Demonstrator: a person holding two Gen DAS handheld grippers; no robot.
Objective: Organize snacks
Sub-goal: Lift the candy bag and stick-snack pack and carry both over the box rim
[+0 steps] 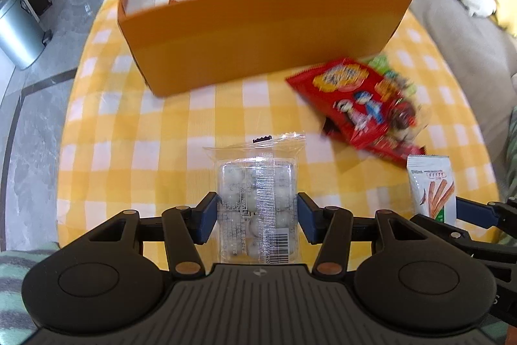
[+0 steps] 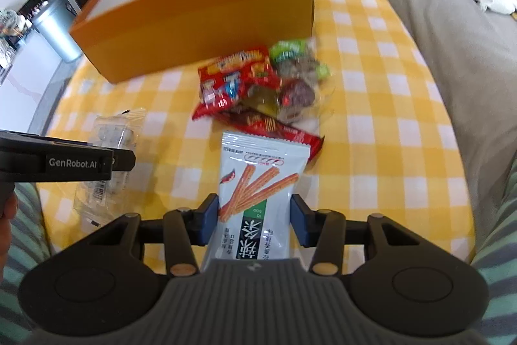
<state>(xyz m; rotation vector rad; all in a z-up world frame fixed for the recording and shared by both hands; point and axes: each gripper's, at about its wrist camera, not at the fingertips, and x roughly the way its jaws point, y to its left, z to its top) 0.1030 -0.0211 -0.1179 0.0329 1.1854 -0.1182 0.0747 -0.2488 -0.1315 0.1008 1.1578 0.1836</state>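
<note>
My left gripper (image 1: 257, 206) is shut on a clear packet of white balls (image 1: 255, 180), held above the yellow checked tablecloth (image 1: 135, 125). My right gripper (image 2: 255, 209) is shut on a white packet printed with orange sticks (image 2: 261, 170), which also shows at the right edge of the left wrist view as the white packet (image 1: 431, 183). Beyond both stands an open orange box (image 1: 258, 34) with white inner walls and a few snacks lying inside. Close to its front wall lies a red snack bag (image 1: 358, 99).
A pile of loose snacks (image 2: 290, 80) sits in front of the orange box (image 2: 194, 21): red bags, a green wrapper and a clear bag with brown pieces. A beige sofa with cushions (image 2: 452, 21) borders the table on the right. A metal bin (image 1: 16, 31) stands on the floor at left.
</note>
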